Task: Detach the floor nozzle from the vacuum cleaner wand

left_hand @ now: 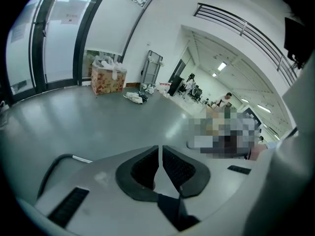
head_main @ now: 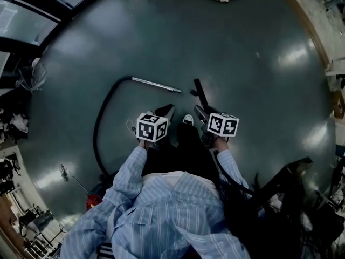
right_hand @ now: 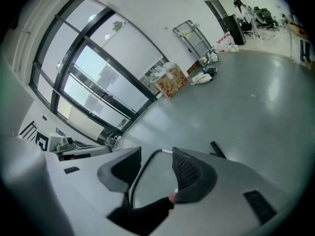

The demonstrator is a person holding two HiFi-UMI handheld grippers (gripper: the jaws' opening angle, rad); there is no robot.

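Observation:
The silver wand (head_main: 156,83) lies on the grey floor, its black hose (head_main: 101,124) curving back toward me. A black floor nozzle (head_main: 198,93) lies apart from the wand's tip, to its right. My left gripper (head_main: 166,112) hangs above the floor near my feet; in the left gripper view the left gripper (left_hand: 160,154) is shut with nothing between the pads, and the hose (left_hand: 53,167) shows at the left. My right gripper (head_main: 200,113) is beside it. In the right gripper view the right gripper (right_hand: 156,162) is open and empty, with the hose (right_hand: 141,173) seen on the floor through the gap and the nozzle (right_hand: 216,150) beyond.
A red vacuum body (head_main: 94,199) sits at the hose's near end by my left side. A cardboard box (left_hand: 107,80), a cloth pile (left_hand: 134,97) and a metal cart (left_hand: 153,68) stand by the far glass wall. Dark equipment (head_main: 288,179) is at my right.

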